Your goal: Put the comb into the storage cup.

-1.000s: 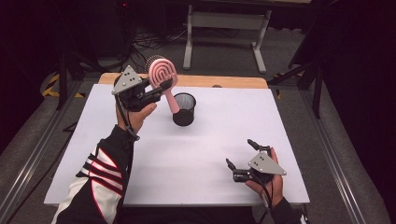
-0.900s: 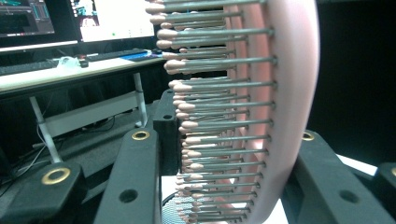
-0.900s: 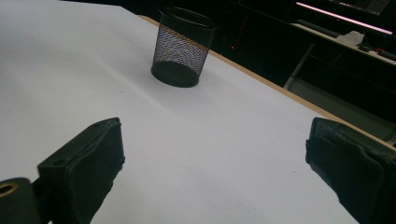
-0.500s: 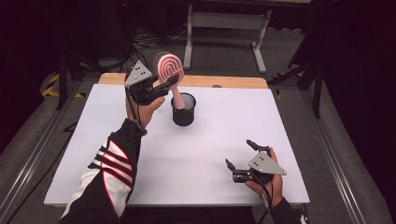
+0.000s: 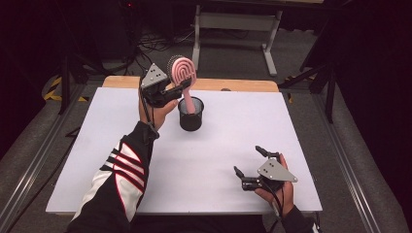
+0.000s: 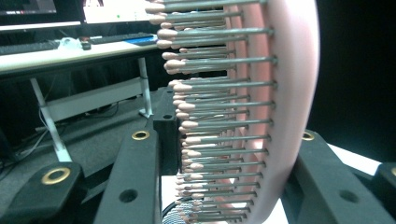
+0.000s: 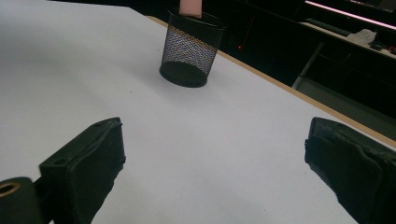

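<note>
A pink hairbrush (image 5: 182, 72) stands nearly upright, its handle end down inside a black mesh cup (image 5: 190, 115) at the back middle of the white table (image 5: 97, 145). My left gripper (image 5: 176, 90) is shut on the brush just below its head. In the left gripper view the bristled brush head (image 6: 280, 93) sits pressed between the two jaws of the left gripper (image 6: 224, 186). My right gripper (image 5: 247, 159) rests open near the front right of the table with nothing between its jaws. The right gripper view looks past the right gripper (image 7: 219, 177) to the mesh cup (image 7: 191, 51) and the pink handle (image 7: 190, 7).
A wooden strip (image 5: 243, 85) runs along the table's far edge. Beyond it are a pale desk frame (image 5: 233, 24) and cables on the floor. A dark rail (image 5: 29, 170) runs along the left side.
My left hand has carried the brush to the right and a little down, so the handle now reaches into the cup. The right gripper has not moved.
</note>
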The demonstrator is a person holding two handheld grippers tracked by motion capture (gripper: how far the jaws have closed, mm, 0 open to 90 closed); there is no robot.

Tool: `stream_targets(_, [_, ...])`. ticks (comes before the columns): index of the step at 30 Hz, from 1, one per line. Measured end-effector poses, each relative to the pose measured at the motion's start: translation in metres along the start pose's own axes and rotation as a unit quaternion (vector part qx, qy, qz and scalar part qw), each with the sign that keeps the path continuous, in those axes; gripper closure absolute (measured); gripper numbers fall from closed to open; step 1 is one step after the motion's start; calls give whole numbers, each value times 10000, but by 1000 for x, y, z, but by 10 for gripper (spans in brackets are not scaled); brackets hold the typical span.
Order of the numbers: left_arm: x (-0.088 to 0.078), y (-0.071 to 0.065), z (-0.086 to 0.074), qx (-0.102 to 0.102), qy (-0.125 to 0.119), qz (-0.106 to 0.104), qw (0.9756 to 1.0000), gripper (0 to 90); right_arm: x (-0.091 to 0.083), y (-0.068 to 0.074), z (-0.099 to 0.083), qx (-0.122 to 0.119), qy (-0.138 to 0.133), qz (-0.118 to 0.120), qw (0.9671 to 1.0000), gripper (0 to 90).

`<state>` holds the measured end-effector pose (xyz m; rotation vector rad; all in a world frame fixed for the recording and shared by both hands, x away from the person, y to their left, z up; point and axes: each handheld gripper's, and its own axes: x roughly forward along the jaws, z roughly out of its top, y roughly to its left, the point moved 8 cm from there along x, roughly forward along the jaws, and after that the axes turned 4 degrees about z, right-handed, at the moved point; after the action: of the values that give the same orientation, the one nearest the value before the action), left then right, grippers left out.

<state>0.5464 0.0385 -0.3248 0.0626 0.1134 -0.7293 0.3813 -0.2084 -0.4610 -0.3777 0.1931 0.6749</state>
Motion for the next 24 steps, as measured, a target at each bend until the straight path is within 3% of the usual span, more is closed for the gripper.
stream_targets(7, [8, 5, -4, -84, 49, 35, 9999, 633, 1, 1, -1, -10, 31, 28, 10000, 59])
stream_targets(15, [16, 8, -15, -314, 135, -21, 9994, 633, 1, 1, -1, 0, 31, 41, 10000, 59])
stream_targets(24, [23, 5, -25, -439, 224, -84, 9987, 632, 2, 2, -2, -1, 53, 70, 10000, 59])
